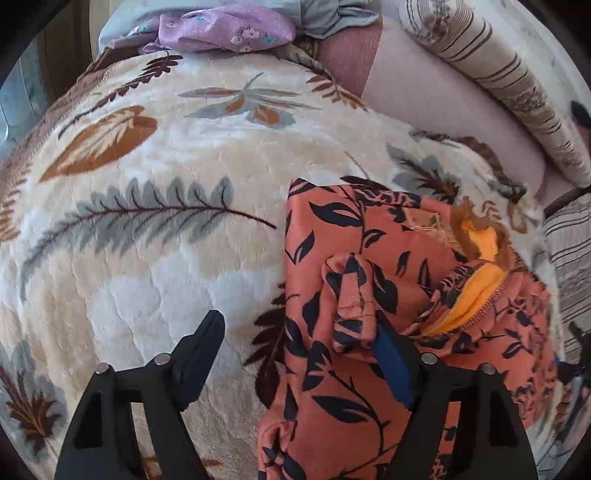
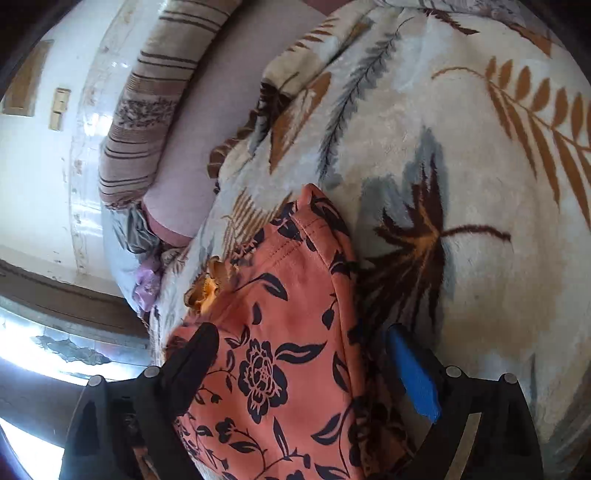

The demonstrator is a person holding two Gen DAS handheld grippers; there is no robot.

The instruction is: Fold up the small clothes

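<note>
A coral garment (image 1: 369, 266) printed with dark leaves and flowers lies bunched on a cream leaf-patterned blanket (image 1: 166, 221), its yellow lining and zip showing at the right. My left gripper (image 1: 295, 328) is open over the garment's left edge; its right finger with the blue pad (image 1: 393, 363) rests by a rolled cuff, and the left finger hangs above bare blanket. In the right wrist view the same garment (image 2: 280, 332) runs between the fingers of my right gripper (image 2: 301, 332), which is open wide, its pads clear of the cloth.
A lilac floral cloth (image 1: 229, 27) and a grey-blue one lie at the blanket's far end. A striped bolster (image 1: 509, 85) and a pink sheet (image 1: 443, 110) border the blanket on the right. A white wall (image 2: 33, 166) and a bright window stand beyond.
</note>
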